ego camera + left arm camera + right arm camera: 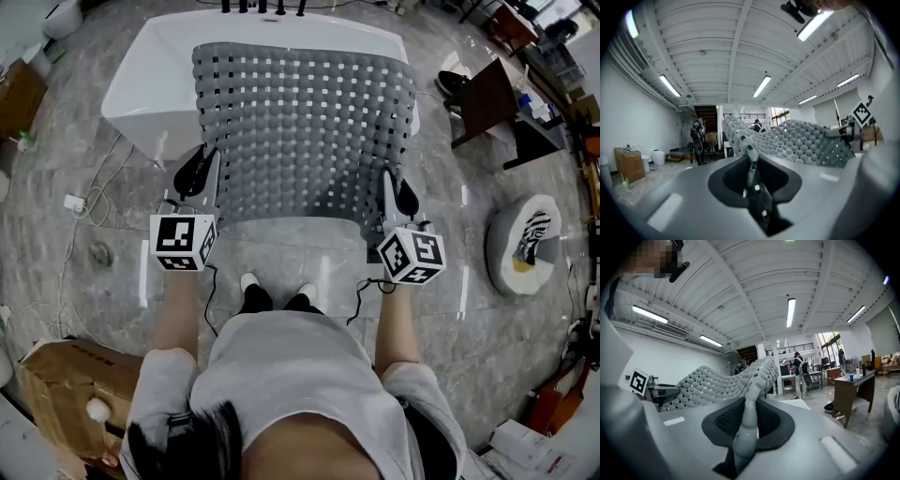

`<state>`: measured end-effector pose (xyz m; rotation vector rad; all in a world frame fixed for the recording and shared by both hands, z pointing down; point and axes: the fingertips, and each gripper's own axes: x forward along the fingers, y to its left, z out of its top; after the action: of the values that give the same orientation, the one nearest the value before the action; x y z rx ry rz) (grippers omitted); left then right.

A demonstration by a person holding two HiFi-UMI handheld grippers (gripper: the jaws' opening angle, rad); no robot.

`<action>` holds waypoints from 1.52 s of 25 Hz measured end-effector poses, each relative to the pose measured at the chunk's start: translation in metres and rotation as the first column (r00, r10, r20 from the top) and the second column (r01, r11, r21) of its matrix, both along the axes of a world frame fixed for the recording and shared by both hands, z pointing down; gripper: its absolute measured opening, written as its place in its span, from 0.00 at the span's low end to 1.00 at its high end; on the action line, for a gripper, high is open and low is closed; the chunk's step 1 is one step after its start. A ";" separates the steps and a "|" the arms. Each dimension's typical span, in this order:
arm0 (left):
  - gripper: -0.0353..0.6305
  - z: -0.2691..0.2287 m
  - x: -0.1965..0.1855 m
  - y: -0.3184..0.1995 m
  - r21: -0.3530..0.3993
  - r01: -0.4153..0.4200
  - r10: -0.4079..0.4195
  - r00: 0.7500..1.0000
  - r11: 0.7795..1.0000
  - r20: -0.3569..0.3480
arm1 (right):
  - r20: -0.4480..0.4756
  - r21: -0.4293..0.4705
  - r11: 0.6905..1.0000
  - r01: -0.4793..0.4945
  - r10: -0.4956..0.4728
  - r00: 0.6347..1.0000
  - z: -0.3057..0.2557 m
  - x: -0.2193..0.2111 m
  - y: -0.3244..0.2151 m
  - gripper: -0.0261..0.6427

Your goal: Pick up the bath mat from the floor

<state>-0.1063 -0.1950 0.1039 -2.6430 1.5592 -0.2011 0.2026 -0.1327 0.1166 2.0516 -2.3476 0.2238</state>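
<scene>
The left gripper and right gripper clenched corners of the bath mat away from the bathtub, so raising both evenly seemed best.

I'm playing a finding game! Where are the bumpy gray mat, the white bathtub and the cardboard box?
bath mat [305, 122], head view, middle of its holey gray surface.
bathtub [155, 80], head view, bare white left side.
cardboard box [61, 386], head view, its brown top.
</scene>
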 end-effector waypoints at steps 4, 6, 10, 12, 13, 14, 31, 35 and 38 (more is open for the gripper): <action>0.14 -0.022 -0.002 0.003 0.048 0.008 -0.008 1.000 0.999 -0.010 | -0.013 0.049 0.999 -0.001 0.001 1.000 -0.023 -0.001 0.003 0.12; 0.14 -0.033 -0.003 0.004 0.073 0.012 -0.011 1.000 0.997 -0.018 | -0.015 0.073 0.997 0.002 -0.001 1.000 -0.034 -0.002 0.003 0.12; 0.14 -0.046 -0.002 0.009 0.105 0.023 -0.020 0.999 0.994 -0.028 | -0.025 0.103 0.995 0.008 -0.005 1.000 -0.048 0.001 0.006 0.12; 0.14 -0.047 -0.002 0.012 0.108 0.025 -0.022 0.999 0.994 -0.029 | -0.028 0.107 0.994 0.012 -0.009 1.000 -0.049 0.001 0.007 0.13; 0.14 -0.046 -0.002 0.012 0.107 0.026 -0.023 0.999 0.994 -0.029 | -0.029 0.107 0.994 0.014 -0.011 1.000 -0.048 0.000 0.007 0.13; 0.14 -0.045 -0.004 0.013 0.105 0.026 -0.023 0.999 0.994 -0.029 | -0.028 0.106 0.994 0.017 -0.014 0.999 -0.047 -0.002 0.007 0.13; 0.14 -0.040 -0.010 0.020 0.103 0.037 -0.034 0.999 0.994 -0.025 | -0.044 0.100 0.994 0.033 -0.029 0.999 -0.042 -0.010 0.010 0.14; 0.14 -0.042 -0.010 0.018 0.103 0.037 -0.035 0.999 0.994 -0.021 | -0.037 0.096 0.995 0.030 -0.027 0.999 -0.042 -0.009 0.008 0.14; 0.14 -0.041 -0.009 0.015 0.101 0.035 -0.034 0.999 0.994 -0.017 | -0.035 0.094 0.995 0.031 -0.028 0.999 -0.040 -0.010 0.006 0.14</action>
<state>-0.1154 -0.1796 0.0627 -2.5479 1.5764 -0.1008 0.1929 -0.1268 0.0765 2.0414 -2.4115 0.0784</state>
